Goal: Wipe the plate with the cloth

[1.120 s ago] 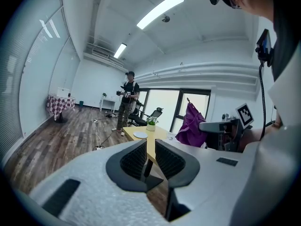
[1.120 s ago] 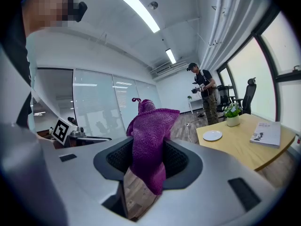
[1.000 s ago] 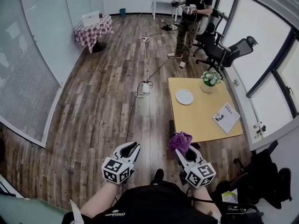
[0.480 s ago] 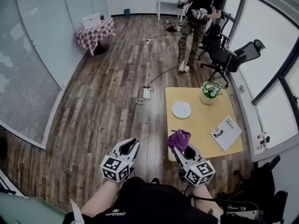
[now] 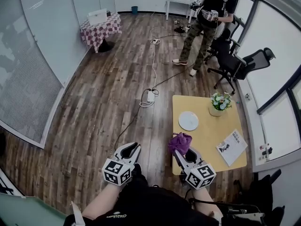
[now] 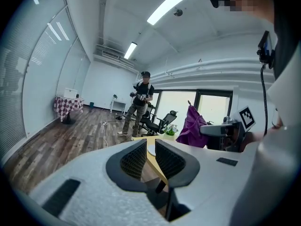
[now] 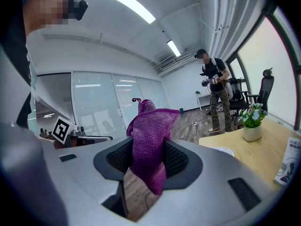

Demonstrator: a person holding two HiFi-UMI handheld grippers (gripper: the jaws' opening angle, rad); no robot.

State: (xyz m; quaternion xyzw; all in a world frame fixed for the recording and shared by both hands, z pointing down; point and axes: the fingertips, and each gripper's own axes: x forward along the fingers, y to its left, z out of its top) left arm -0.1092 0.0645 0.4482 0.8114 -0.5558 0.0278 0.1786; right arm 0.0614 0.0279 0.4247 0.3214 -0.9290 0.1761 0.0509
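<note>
Clamping the purple cloth (image 5: 180, 141) in my right gripper (image 5: 181, 150), plate (image 5: 188, 120) ahead on the surface (image 5: 207, 140); my left gripper (image 5: 133, 148) is slightly parted, empty.

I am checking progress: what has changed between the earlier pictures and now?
The wearer stepped toward the yellow table, so it and the white plate sit nearer the grippers. The right gripper still holds the purple cloth; the left gripper stays empty.

Booklet (image 5: 231, 147) print seems too small to read.
</note>
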